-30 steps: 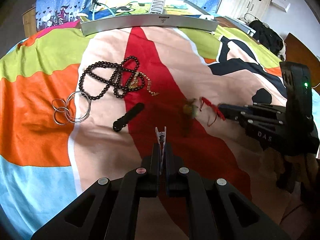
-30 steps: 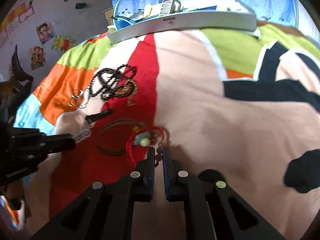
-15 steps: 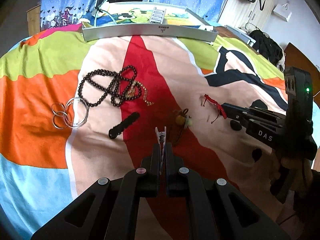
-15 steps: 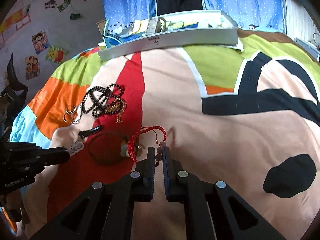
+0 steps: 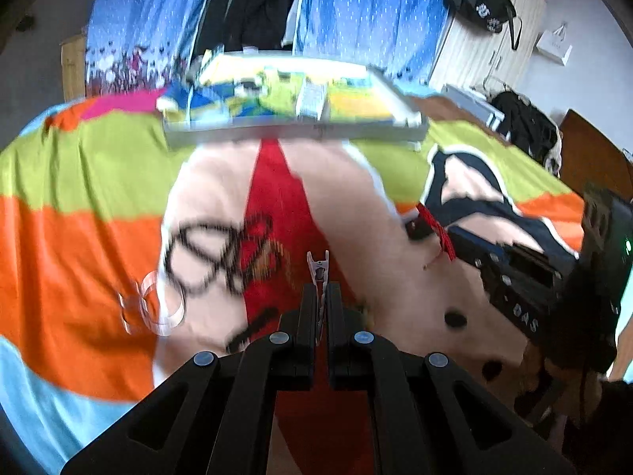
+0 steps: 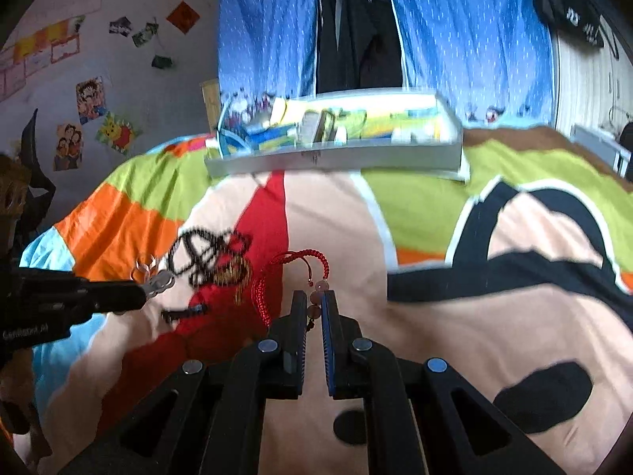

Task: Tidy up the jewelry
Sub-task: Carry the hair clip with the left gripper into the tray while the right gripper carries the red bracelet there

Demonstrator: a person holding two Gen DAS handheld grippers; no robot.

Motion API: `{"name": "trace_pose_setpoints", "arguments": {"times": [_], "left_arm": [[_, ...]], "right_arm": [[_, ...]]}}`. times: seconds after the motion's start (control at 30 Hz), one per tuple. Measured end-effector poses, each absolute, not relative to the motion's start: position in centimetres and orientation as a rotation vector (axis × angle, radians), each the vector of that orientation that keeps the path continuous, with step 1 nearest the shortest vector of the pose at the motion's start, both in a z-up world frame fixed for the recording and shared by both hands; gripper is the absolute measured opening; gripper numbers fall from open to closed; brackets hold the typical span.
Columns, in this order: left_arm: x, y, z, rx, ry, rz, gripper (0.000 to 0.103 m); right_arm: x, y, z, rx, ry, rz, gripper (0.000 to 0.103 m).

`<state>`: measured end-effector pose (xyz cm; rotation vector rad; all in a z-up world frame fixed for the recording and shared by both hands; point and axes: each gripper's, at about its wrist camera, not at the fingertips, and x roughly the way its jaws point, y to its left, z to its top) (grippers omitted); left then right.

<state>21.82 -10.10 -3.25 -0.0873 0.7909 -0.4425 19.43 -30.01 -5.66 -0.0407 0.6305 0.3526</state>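
My left gripper [image 5: 321, 289] is shut on a small silver hair clip [image 5: 319, 266], held above the bedspread. My right gripper [image 6: 313, 303] is shut on a red cord bracelet [image 6: 294, 267] with beads, lifted off the bed; it also shows in the left wrist view [image 5: 437, 233]. A black bead necklace [image 5: 213, 257] with a gold chain, clear bangles [image 5: 158, 308] and a black hair clip [image 5: 253, 328] lie on the bedspread at left. A grey tray [image 5: 292, 128] with compartments stands at the far side.
The bedspread [image 6: 435, 316] has bright colour patches. Blue curtains [image 6: 455, 27] hang behind the tray. A white wardrobe [image 5: 486, 51] and dark clothes stand at right. The left gripper's body [image 6: 59, 304] reaches in from the left in the right wrist view.
Both grippers have risen and moved toward the tray. The red bracelet has come up off the bedspread in the right gripper. The views are blurred by motion.
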Motion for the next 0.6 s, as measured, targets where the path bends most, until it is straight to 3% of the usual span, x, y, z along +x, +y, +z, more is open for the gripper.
{"name": "trace_pose_setpoints", "arguments": {"times": [0.2,0.4,0.6], "left_arm": [[27.5,-10.0,1.5,-0.074,0.672,-0.428,0.002],[36.3,-10.8,5.1,-0.049,0.586,-0.407,0.002],[43.8,-11.1,3.6,-0.141,0.659,-0.393,0.002]], "right_arm": [[22.1,-30.1,-2.0,-0.026,0.517,0.354,0.008],[30.4,-30.6,1.7,-0.011,0.464,0.338,0.008],[39.5,-32.0,2.2,0.045,0.556,0.278,0.008]]}}
